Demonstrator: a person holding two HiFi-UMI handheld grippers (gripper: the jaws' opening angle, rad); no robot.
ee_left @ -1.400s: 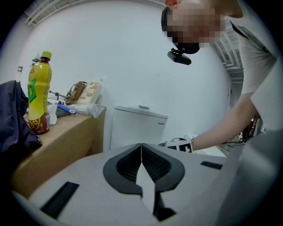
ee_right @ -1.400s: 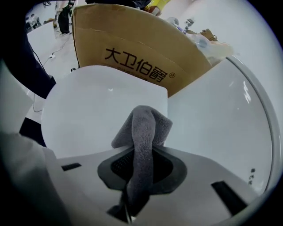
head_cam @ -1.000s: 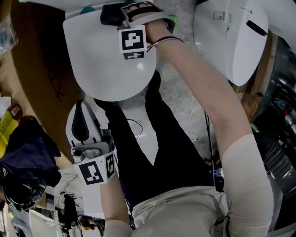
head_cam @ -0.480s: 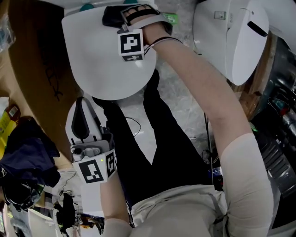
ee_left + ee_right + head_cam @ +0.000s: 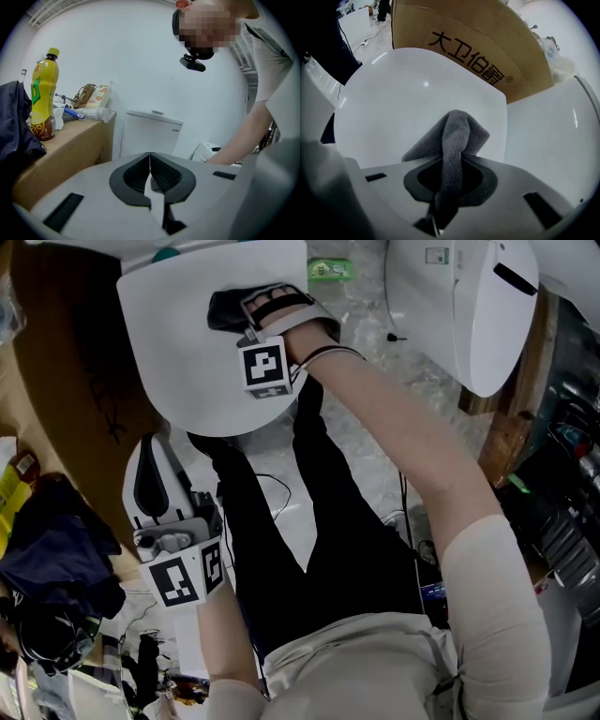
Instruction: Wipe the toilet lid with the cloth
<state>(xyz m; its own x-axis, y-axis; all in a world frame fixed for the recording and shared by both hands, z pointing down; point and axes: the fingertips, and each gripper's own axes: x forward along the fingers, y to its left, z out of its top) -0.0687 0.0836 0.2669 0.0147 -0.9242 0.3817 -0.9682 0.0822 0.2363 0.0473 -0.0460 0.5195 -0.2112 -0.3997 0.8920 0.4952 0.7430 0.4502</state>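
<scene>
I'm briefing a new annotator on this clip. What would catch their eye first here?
The big white toilet lid at the top of the head view, with a dark grey cloth clamped in the right gripper and laid on it. Below left, the left gripper hangs shut and empty; a brown cardboard box stands beside the lid.

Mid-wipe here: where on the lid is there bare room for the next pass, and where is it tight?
Bare lid runs left of the cloth as far as the cardboard box, and along the lid's near rounded edge. It is tight on the lid's right side, where the right tool, shut on the cloth, and the hand sit.
</scene>
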